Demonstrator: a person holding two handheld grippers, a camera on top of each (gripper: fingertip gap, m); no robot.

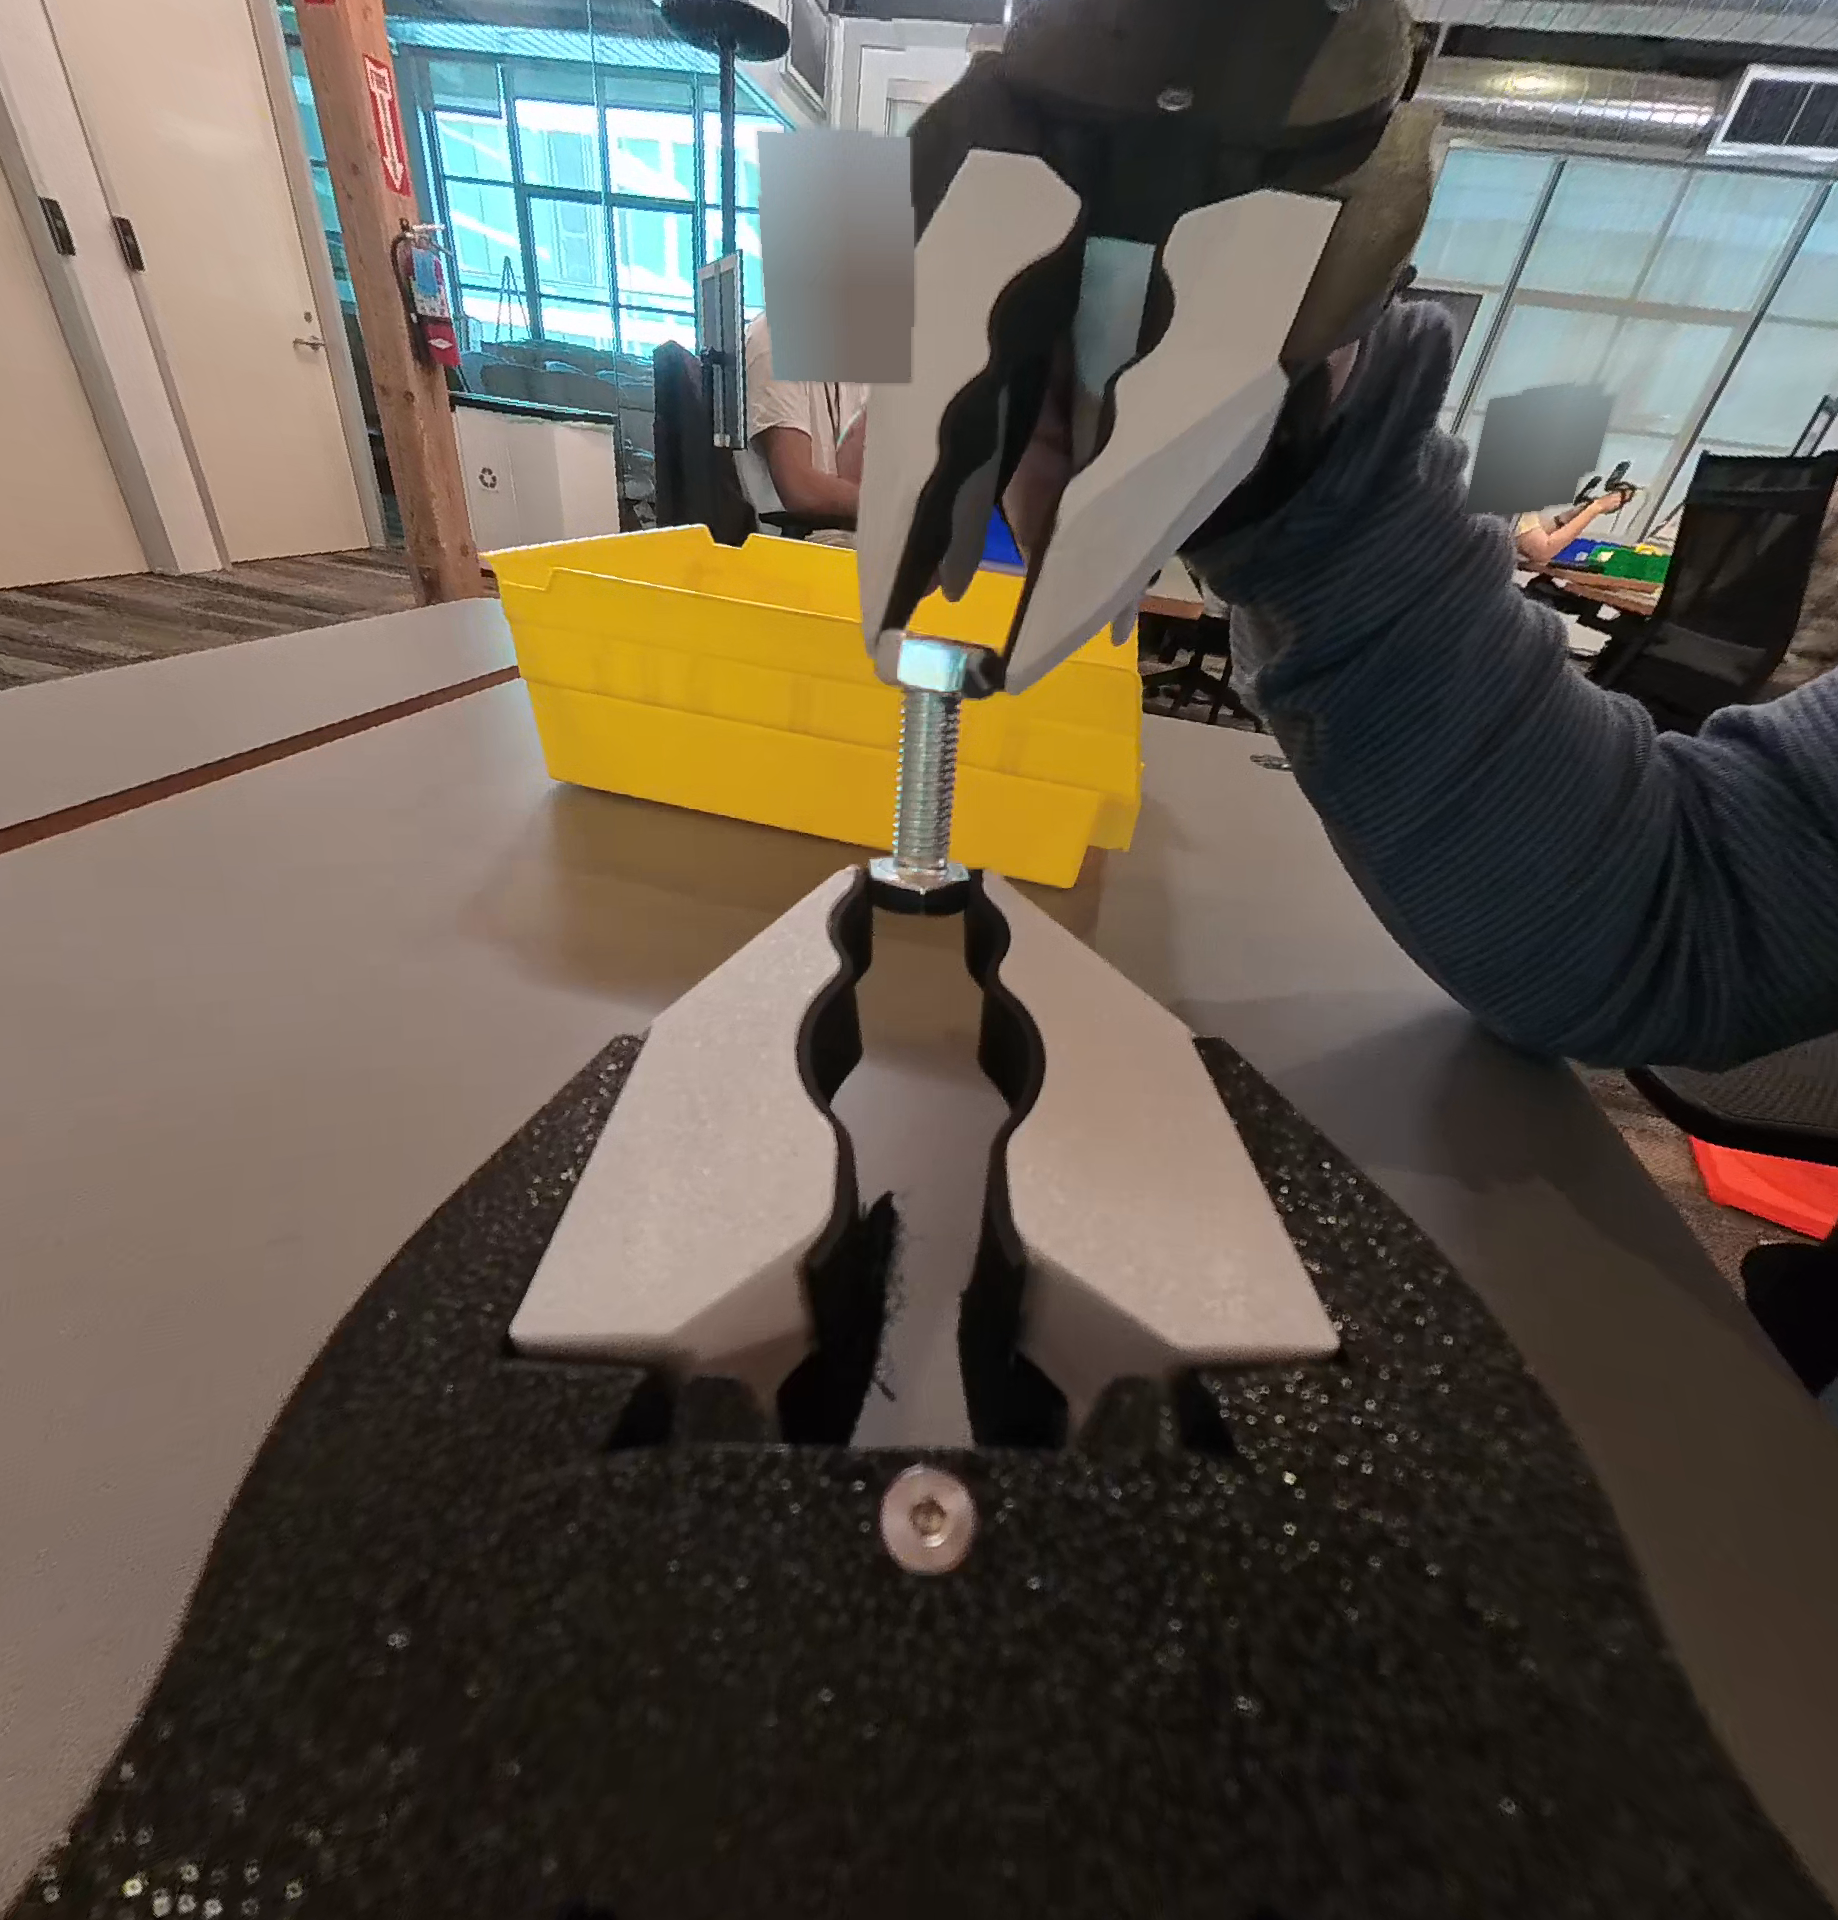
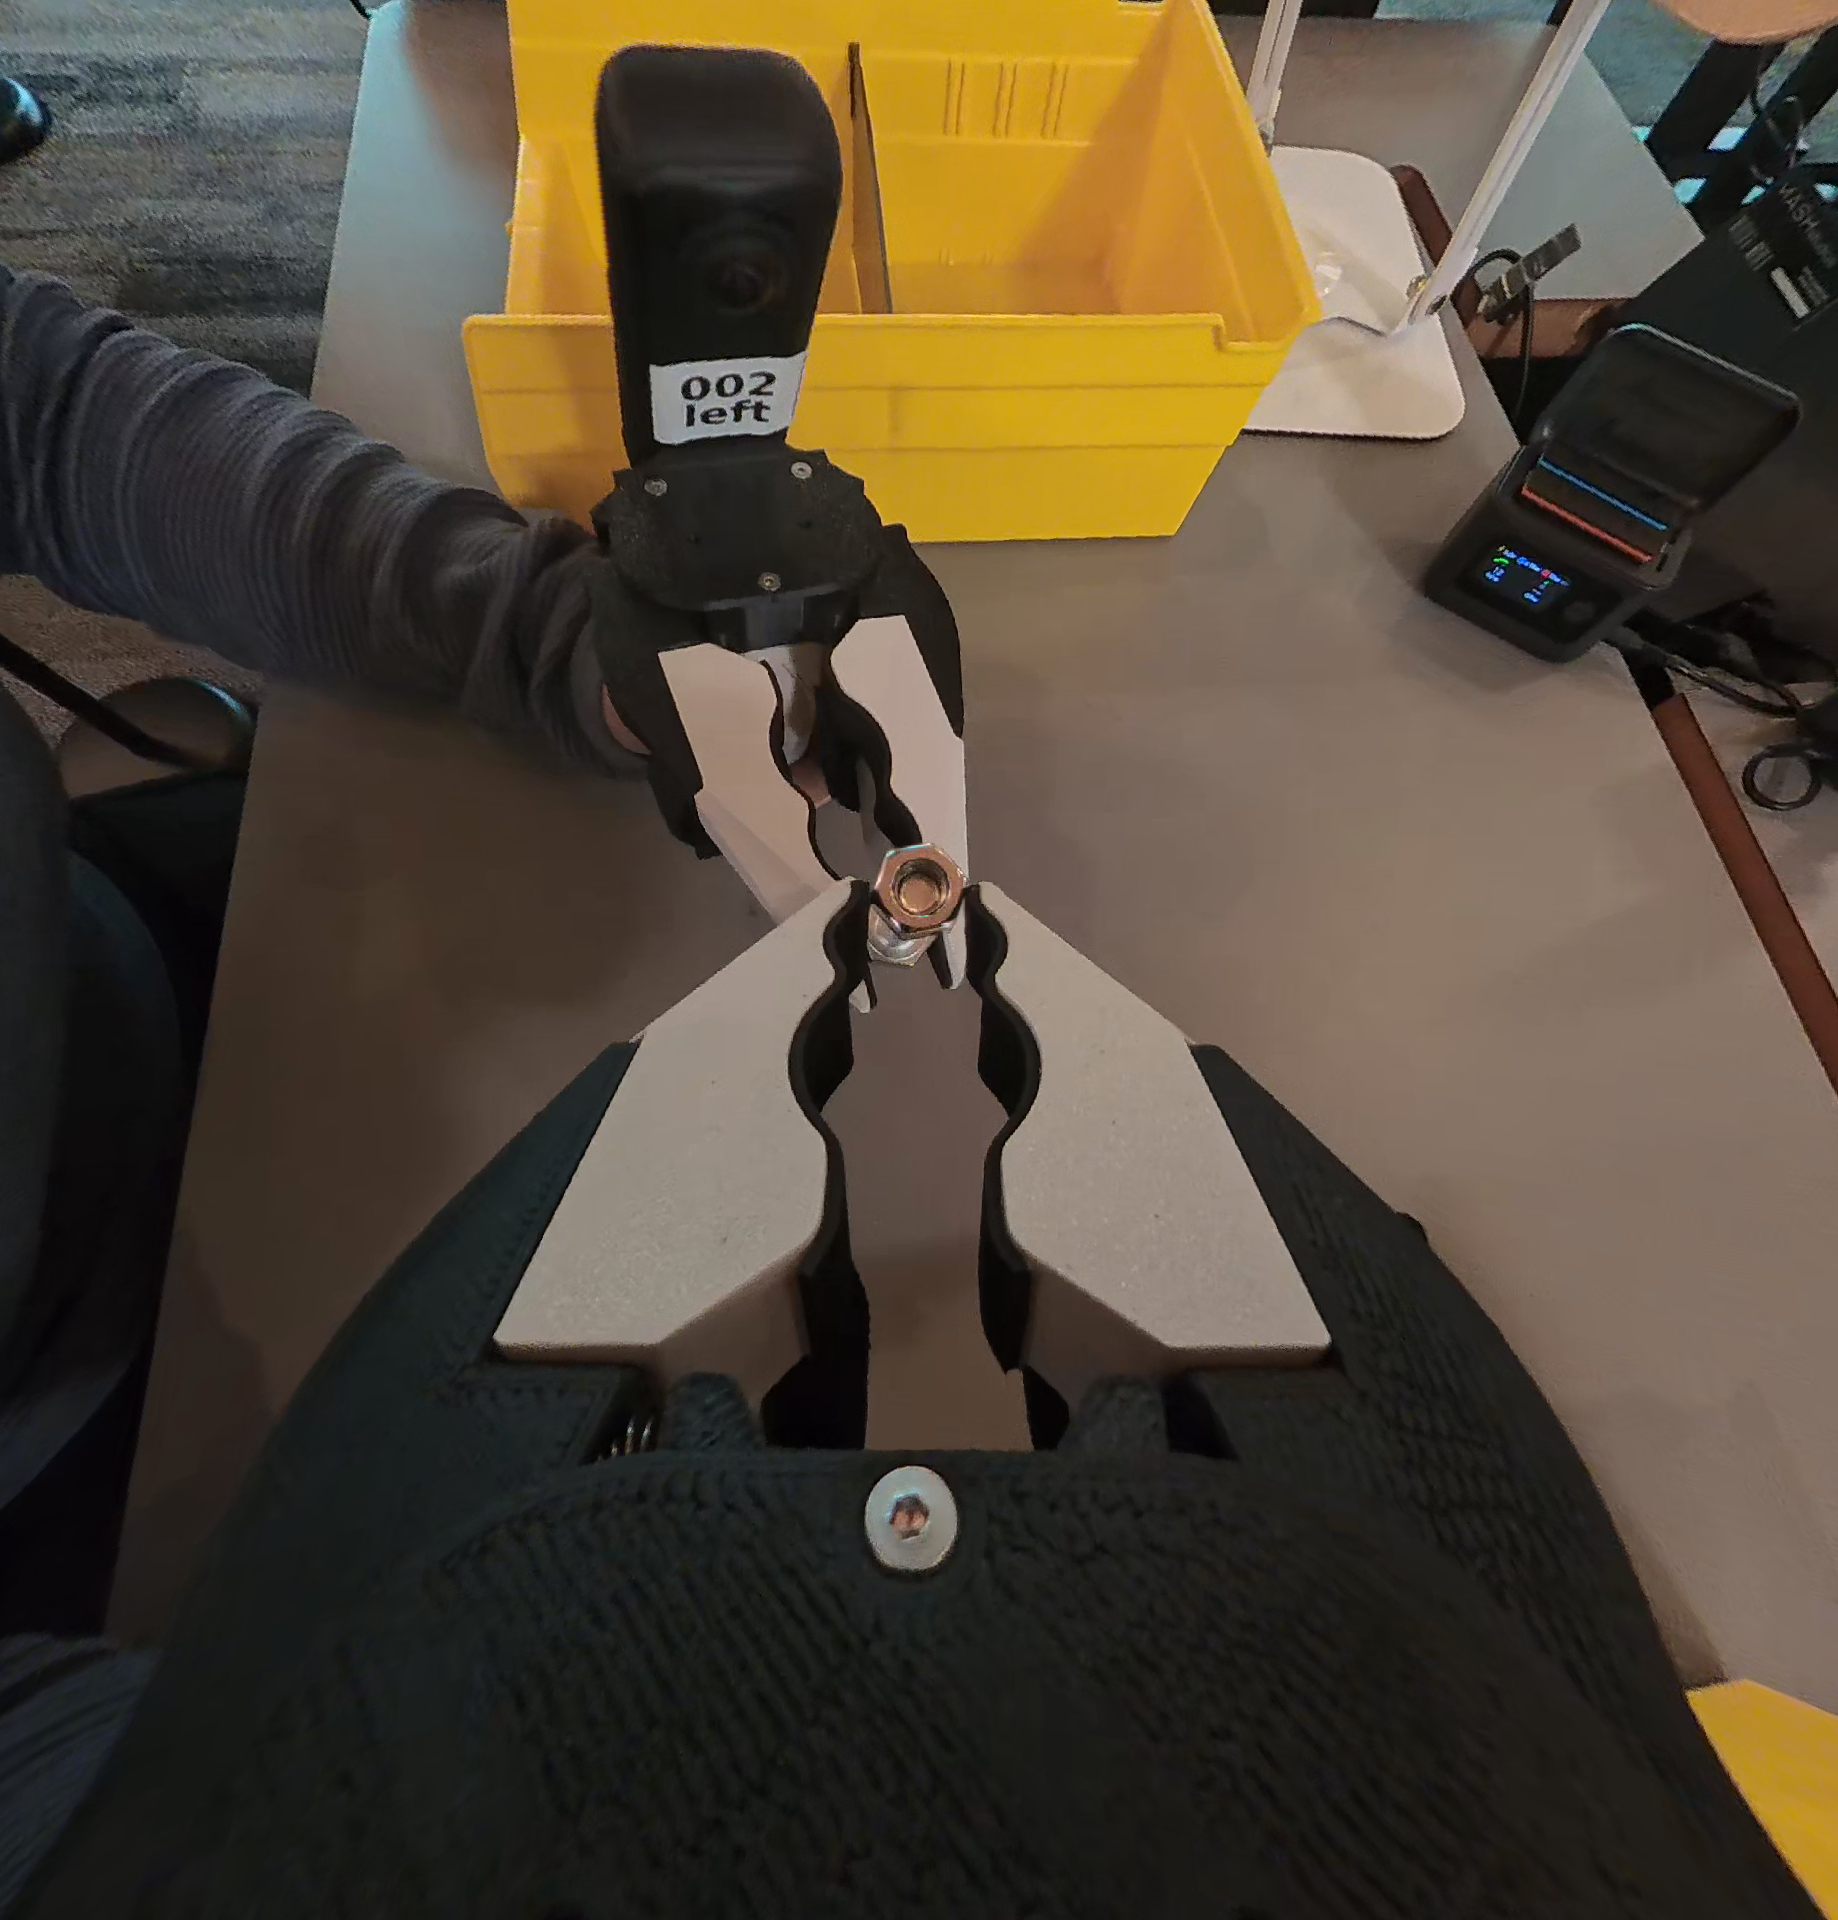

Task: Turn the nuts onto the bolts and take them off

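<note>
left gripper (image 1: 920,899) clamped bolt (image 1: 925,774) head | right gripper (image 2: 910,914) pinched nut (image 2: 920,890) at tip, near yellow bin (image 2: 998,416) | threading barely begun; removal left

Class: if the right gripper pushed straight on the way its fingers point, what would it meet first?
The right gripper grips the nut atop the upright bolt. Going on down, it would probably meet the left gripper, whose fingers clamp the bolt's lower end, before the table.

The left wrist view looks level and low along the worktop (image 1: 271,1039); the right wrist view looks steeply down. Both sit close, sharing the bolt (image 1: 925,774) (image 2: 899,940) and yellow bin (image 1: 790,707) (image 2: 998,416).
</note>
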